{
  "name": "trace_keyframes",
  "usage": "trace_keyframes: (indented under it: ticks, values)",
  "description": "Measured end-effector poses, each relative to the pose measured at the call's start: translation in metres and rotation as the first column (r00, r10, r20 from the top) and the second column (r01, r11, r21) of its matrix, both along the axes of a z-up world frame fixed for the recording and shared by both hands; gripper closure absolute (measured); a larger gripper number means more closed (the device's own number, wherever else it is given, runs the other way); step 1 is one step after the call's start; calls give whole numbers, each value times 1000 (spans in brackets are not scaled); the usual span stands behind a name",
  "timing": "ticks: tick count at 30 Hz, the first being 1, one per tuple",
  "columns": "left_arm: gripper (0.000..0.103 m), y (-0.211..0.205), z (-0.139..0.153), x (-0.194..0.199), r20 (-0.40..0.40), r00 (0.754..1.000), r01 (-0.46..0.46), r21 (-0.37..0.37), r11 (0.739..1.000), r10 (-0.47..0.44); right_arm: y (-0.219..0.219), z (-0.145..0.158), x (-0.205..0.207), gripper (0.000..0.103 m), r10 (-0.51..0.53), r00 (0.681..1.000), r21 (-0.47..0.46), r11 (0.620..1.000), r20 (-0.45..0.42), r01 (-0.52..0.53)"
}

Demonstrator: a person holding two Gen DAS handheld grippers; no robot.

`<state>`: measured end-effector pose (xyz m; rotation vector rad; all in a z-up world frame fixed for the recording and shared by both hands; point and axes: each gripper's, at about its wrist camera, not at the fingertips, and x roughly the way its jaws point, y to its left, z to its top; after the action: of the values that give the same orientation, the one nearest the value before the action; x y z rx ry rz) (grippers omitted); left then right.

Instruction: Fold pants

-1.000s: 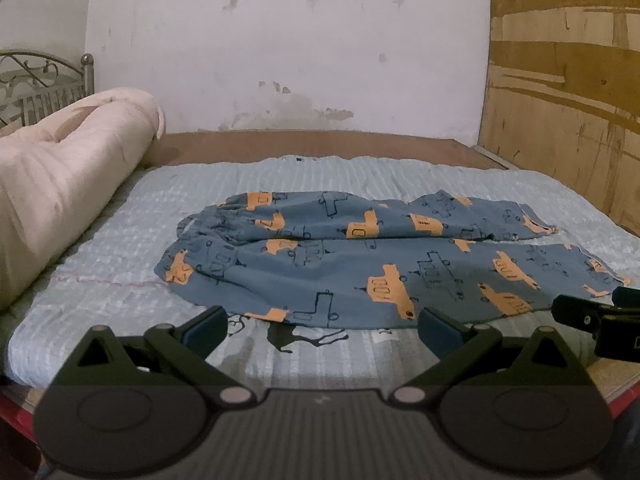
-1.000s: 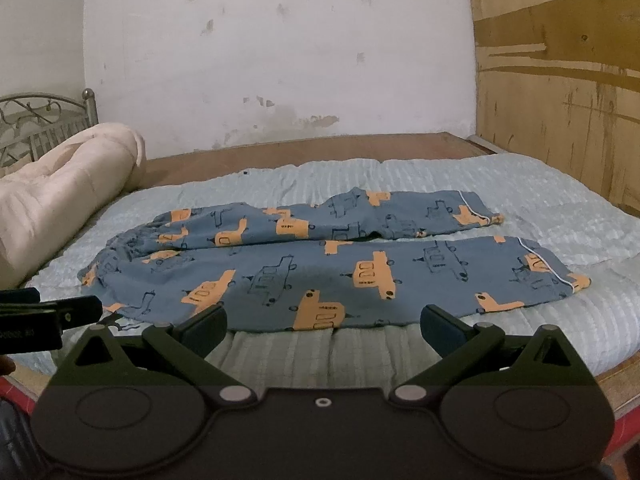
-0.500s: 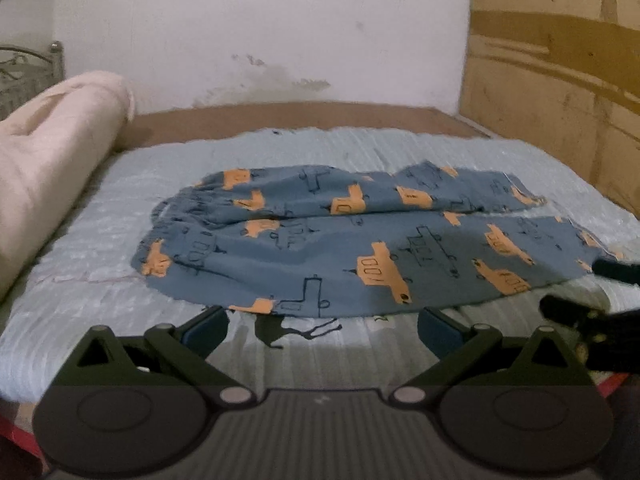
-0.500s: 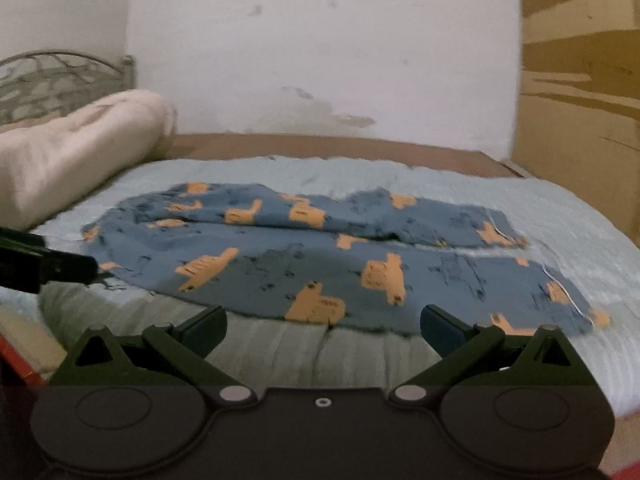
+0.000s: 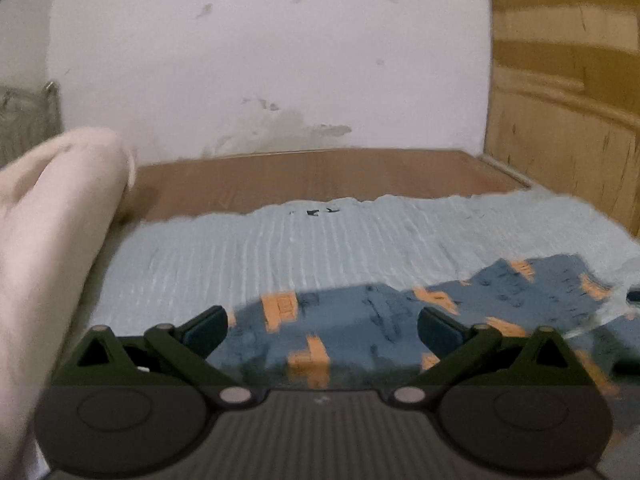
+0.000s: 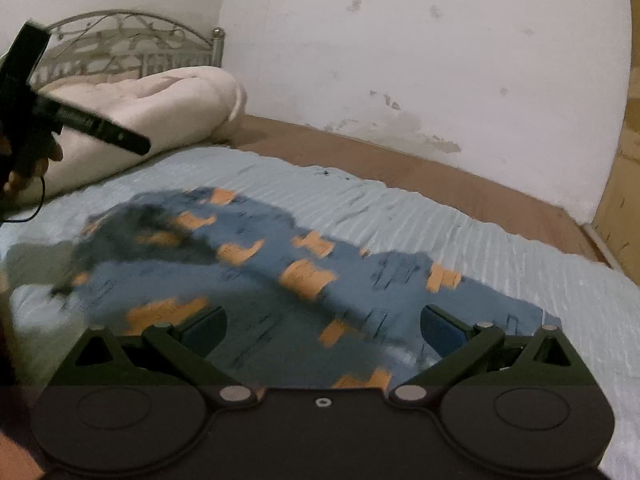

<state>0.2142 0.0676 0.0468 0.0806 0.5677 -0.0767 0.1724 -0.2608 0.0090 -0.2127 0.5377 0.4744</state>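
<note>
Blue pants [image 5: 360,324] with orange truck prints lie spread flat on the pale blue bed cover [image 5: 280,240]. My left gripper [image 5: 322,326] hovers open over the waist end, nothing between its fingers. In the right wrist view the pants [image 6: 304,276] stretch from left to lower right, blurred by motion. My right gripper [image 6: 324,328] is open above the leg part, holding nothing. The left gripper's body [image 6: 80,124] shows at the upper left of that view, held by a hand [image 6: 28,160].
A rolled cream blanket [image 5: 52,240] lies along the left side of the bed, before a metal headboard [image 6: 128,48]. Bare brown bed board [image 5: 320,176] runs along the white wall. A wooden panel [image 5: 568,120] stands at the right.
Both grippers have moved forward over the bed and now hang above the pants. The left one went toward the waist end, the right one over the legs. Both stay open.
</note>
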Motion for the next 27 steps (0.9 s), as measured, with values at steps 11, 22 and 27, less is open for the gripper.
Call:
trace_keyframes:
  ticks: [11,22,27]
  values:
    - [0,6,-54,149,-162,933,344,128,930,-322,13,-8,193,1,145,973,57,989,-179,-137]
    - [1,38,-103,209,-336,870,417,114,901,-360,48,-56,276,28,293,886,-32,945,-359,-326]
    - [32,52,-107,222,-424,820,439,32,898,-386,60,-67,279,49,323,861,-70,923,-394,-379]
